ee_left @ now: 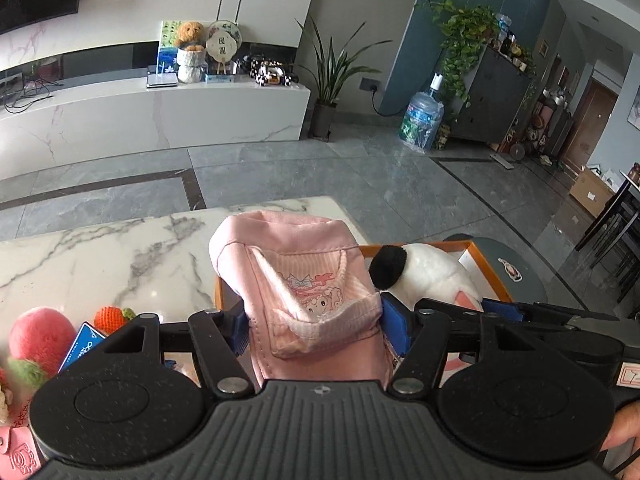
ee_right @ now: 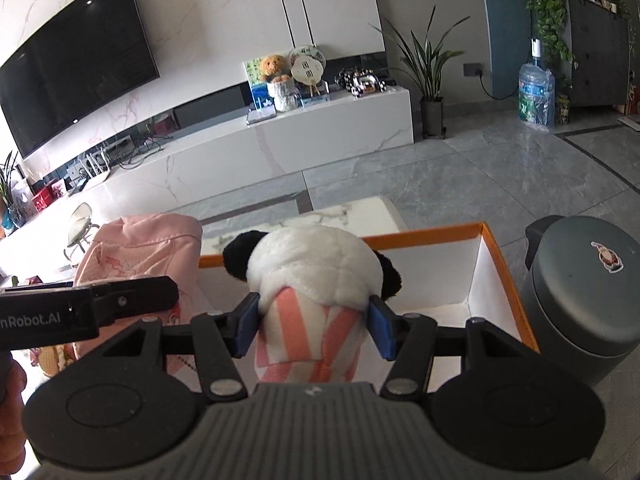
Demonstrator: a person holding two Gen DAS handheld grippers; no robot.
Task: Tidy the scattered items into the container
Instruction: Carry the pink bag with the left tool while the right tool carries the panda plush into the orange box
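while left gripper pinches soft pink cloth bag, right gripper squeezes fluffy panda plush

A curved television hangs above the white marble console; potted plant beside it.

**Task items and container, current state**

Pink fabric pouch: soft, striped front pocket with a cartoon print, held upright off the table beside the box's left edge.

Panda plush: white body, black ears, pink-and-white striped cloth; upright, over the box.

Orange-rimmed box: open, white inside, on the marble table.

Pink plush peach, orange knitted strawberry and blue card: together on the table, left of the box.
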